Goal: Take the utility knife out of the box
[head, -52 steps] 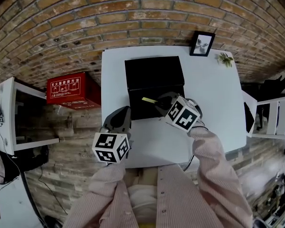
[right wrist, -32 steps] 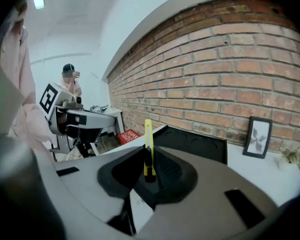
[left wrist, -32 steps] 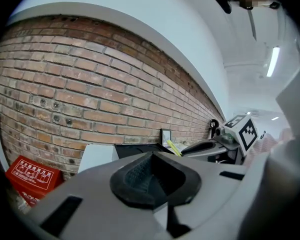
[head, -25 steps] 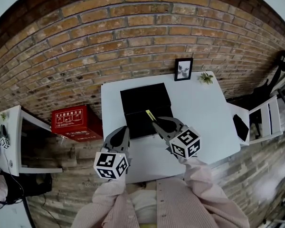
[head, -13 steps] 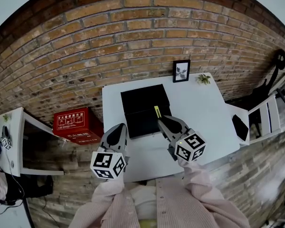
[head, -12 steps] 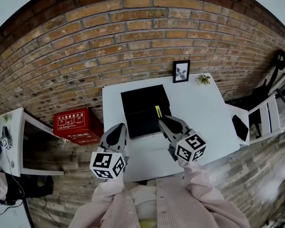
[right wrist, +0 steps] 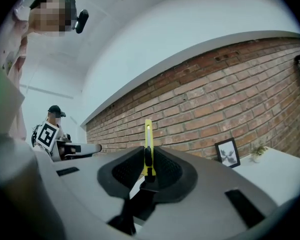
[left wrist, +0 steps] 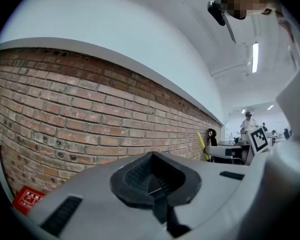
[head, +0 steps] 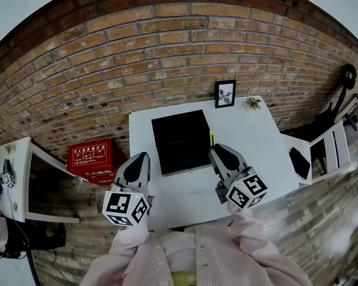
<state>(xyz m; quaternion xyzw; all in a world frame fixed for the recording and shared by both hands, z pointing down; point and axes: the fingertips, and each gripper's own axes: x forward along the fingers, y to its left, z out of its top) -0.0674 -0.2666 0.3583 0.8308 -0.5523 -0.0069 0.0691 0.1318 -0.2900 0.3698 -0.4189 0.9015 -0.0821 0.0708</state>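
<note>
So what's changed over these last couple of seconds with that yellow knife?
The right hand-held gripper, shut on the yellow utility knife, carried it from over the black box to beside the box's right edge. The left hand-held gripper stayed shut and empty; the box stayed on the white table.

We look down on a white table (head: pixel 259 145) whose far edge meets a brick wall (head: pixel 167 52). A black box (head: pixel 180 140) lies flat on it, left of centre and nearer the wall than the front rim. Along the far edge stand a small framed picture (head: pixel 225 93) — upright, at the wall — and just to its right a little potted plant (head: pixel 251 103), both apart from the box.
</note>
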